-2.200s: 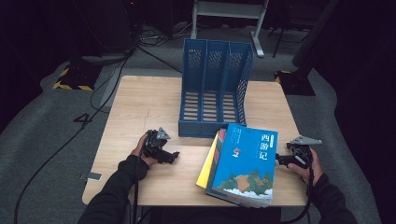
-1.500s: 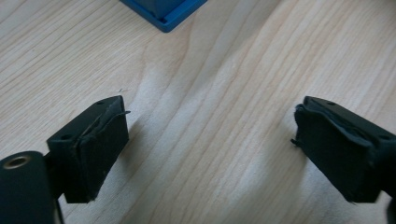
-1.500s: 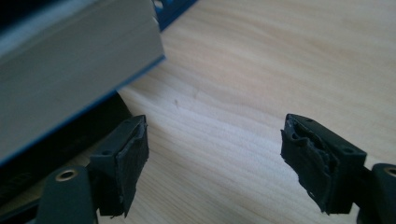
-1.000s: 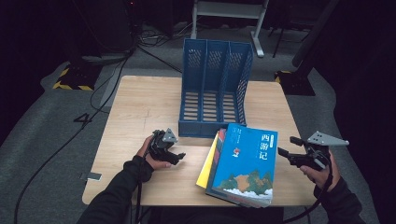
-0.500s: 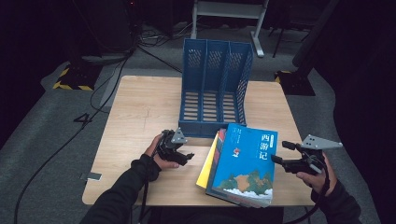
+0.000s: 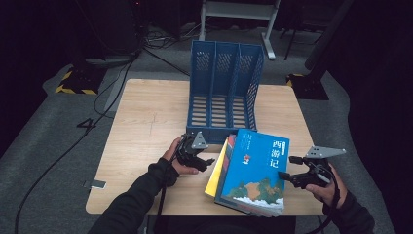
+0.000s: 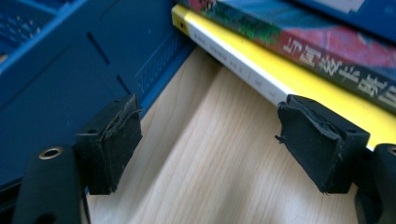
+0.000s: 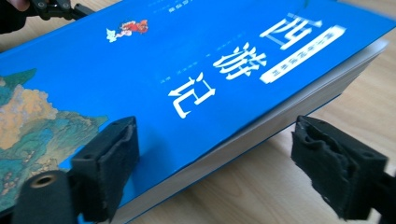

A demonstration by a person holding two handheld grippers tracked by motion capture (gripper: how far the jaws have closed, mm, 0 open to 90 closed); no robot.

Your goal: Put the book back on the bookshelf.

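A stack of three books lies at the table's front right. The top one is a thick blue book (image 6: 255,170) (image 8: 187,70). Under it are a red-covered book (image 7: 327,51) and a yellow book (image 6: 216,175) (image 7: 280,70). My left gripper (image 6: 204,158) (image 7: 215,135) hovers open just left of the stack, over bare wood. My right gripper (image 6: 288,168) (image 8: 219,154) is at the blue book's right edge. Its jaws have just been opening. One pad is over the cover and the other beside the page edge, neither pressing.
A blue three-slot file rack (image 6: 221,92) (image 7: 70,70) stands upright behind the books, close to the left gripper. The wooden table (image 6: 146,112) is bare on its left half. Cables and a metal stand (image 6: 236,9) lie beyond the table's far edge.
My left gripper has moved right, up to the stack's left side. My right gripper has edged left onto the blue book's edge, and its jaws stand wider.
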